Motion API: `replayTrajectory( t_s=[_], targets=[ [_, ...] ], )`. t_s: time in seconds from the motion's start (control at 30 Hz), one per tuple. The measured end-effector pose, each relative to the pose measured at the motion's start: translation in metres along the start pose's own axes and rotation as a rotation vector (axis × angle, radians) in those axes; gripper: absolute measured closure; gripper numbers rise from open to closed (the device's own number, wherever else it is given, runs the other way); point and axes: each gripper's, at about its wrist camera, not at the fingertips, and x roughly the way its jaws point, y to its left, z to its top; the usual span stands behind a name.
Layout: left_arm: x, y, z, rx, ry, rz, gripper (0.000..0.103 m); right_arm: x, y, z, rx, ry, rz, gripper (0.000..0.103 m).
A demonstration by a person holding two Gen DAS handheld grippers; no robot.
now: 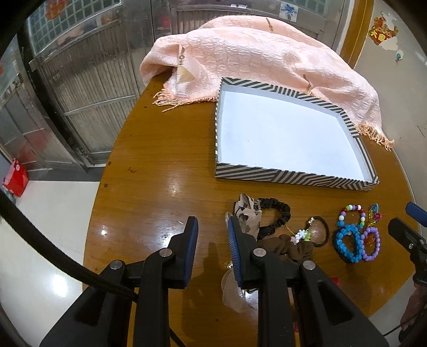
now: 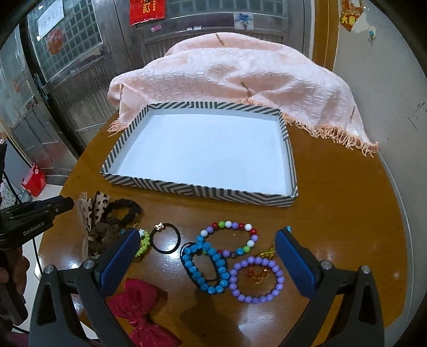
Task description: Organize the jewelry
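Nothing was sorted yet: the tray sat empty, bracelets lay near, and both grippers gaped unladen.

Round glossy wooden table, pale shiny tiled floor, metal-framed glass-block doors behind, red paper decorations, grey wall

"GenRobot.AI" is showing in white on the black left gripper at the frame's left edge; other signs are staying illegible.
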Motion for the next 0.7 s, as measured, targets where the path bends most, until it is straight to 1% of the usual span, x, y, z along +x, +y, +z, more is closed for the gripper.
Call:
replayTrajectory(
  t_s=[0.1, 0.17, 0.23, 0.43, 0.6, 0.7],
  targets=[
    [0.002, -0.002, 0.001, 0.011, 0.005, 0.004, 0.082, -0.003, 0.003, 0.003, -0.015, -0.013, -0.015, 0.001],
    [0.003, -0.003, 0.002, 0.008, 0.006, -0.001, 0.082, -0.005, 0.003, 0.003, -0.015, -0.023, -0.005, 0.001],
    [0.003, -0.004, 0.002, 0.010, 0.004, -0.002, 0.082, -0.005, 0.000, 0.002, 0.007, -0.019, 0.014, 0.001],
    [0.004, -0.005, 0.002, 0.008, 0.005, -0.010, 0.082, -0.002, -0.010, 0.001, 0.069, -0.008, 0.033, 0.001],
    [0.006, -0.004, 0.001, -0.002, 0.008, -0.014, 0.082, -0.002, -0.007, 0.001, 0.042, 0.002, -0.011, 0.001],
    [0.006, -0.004, 0.000, 0.003, 0.005, -0.019, 0.082, 0.001, -0.005, 0.002, 0.033, 0.012, -0.019, 0.001]
  ],
)
